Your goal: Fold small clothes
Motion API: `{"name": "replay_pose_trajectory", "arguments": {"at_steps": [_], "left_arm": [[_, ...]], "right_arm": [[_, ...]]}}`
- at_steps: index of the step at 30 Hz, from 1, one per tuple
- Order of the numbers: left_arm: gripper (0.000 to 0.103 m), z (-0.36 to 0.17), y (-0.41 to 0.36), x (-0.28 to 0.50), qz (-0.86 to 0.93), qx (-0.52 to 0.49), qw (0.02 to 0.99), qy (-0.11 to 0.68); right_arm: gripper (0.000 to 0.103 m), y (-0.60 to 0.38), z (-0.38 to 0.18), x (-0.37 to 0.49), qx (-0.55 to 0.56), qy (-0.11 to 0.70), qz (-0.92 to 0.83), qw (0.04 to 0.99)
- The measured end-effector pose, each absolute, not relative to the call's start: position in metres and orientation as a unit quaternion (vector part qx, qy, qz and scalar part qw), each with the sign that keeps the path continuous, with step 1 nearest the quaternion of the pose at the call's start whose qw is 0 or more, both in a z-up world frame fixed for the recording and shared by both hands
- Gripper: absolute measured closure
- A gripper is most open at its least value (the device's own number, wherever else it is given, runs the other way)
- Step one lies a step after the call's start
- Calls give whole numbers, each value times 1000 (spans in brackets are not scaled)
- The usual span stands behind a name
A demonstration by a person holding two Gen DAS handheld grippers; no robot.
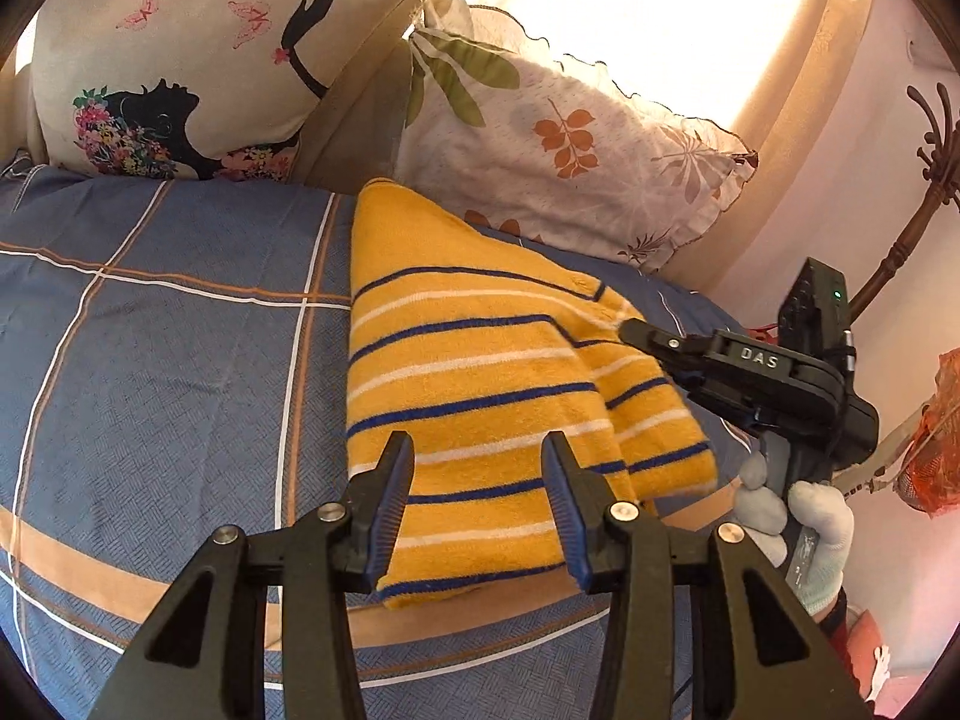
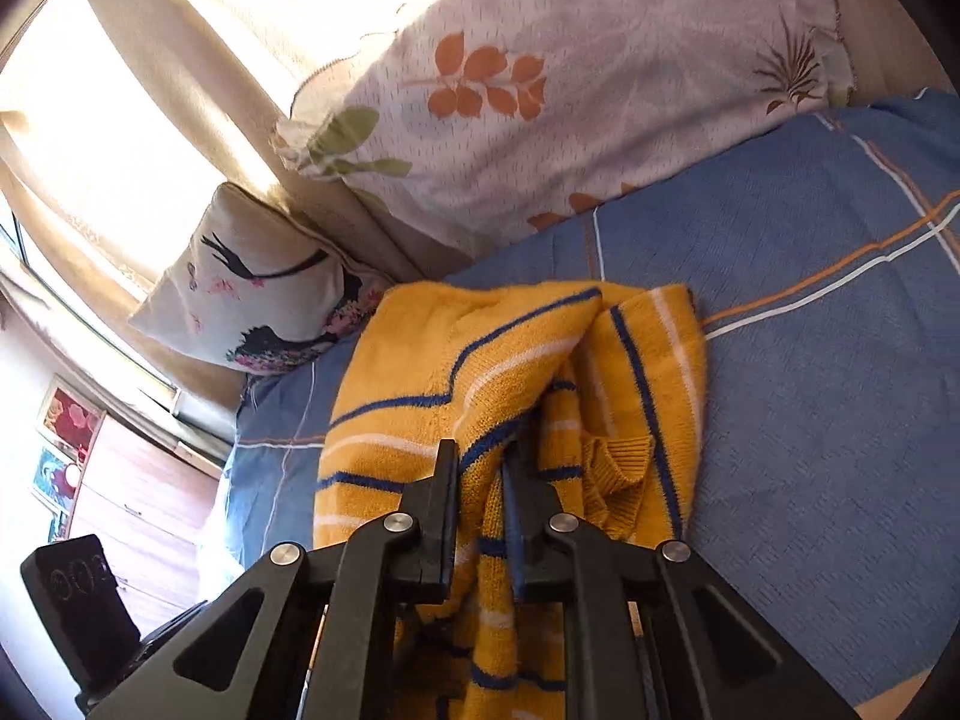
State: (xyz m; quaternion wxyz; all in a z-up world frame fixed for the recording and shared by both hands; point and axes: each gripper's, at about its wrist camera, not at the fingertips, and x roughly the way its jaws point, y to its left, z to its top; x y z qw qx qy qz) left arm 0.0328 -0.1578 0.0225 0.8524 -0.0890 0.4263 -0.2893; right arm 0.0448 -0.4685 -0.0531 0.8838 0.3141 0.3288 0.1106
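Observation:
A yellow knit sweater (image 1: 480, 372) with blue and white stripes lies partly folded on the blue checked bedspread (image 1: 150, 330). My left gripper (image 1: 480, 450) is open just above the sweater's near edge, holding nothing. My right gripper (image 1: 630, 330) reaches in from the right and pinches the sweater's right side. In the right wrist view the right gripper (image 2: 483, 462) is shut on a fold of the sweater (image 2: 456, 360), which bunches up between its fingers (image 2: 447, 480).
A cream pillow with a black silhouette print (image 1: 198, 60) and a leaf-print pillow (image 1: 558, 132) lean at the head of the bed. Bright curtains (image 1: 660, 12) hang behind. A wooden coat stand (image 1: 924, 180) and an orange net bag (image 1: 942, 438) are at right.

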Motion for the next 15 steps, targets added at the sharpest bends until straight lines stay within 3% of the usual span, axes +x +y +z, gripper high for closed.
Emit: {"name": "replay_pose_trajectory", "arguments": {"at_steps": [2,3,6,9,11,12,13,15], "left_arm": [[56,19,-167,38,-298,-85,849,428],[56,14,-173,41,-303,-83,845,433],[56,-15,-193,52,-310,-79,815,483],[56,-31,-199,51,-303,-81,812,491],[56,-27,-199,46,-303,-73,817,486],[56,-24,-198,44,-303,-74,817,485],[56,-21,-194,41,-306,-77,816,484],[56,-16,-184,35,-307,-83,818,479]], "right_arm": [[94,-478,-48,35,306,321,91,892],[101,-481,-49,33,296,323,70,896],[99,-494,-56,32,280,352,10,893],[99,-494,-42,14,279,320,34,905],[87,-478,-28,7,249,315,61,914],[64,-471,-25,5,239,320,75,914],[51,-463,-23,6,234,326,86,912],[51,-447,-26,8,228,339,110,906]]}}
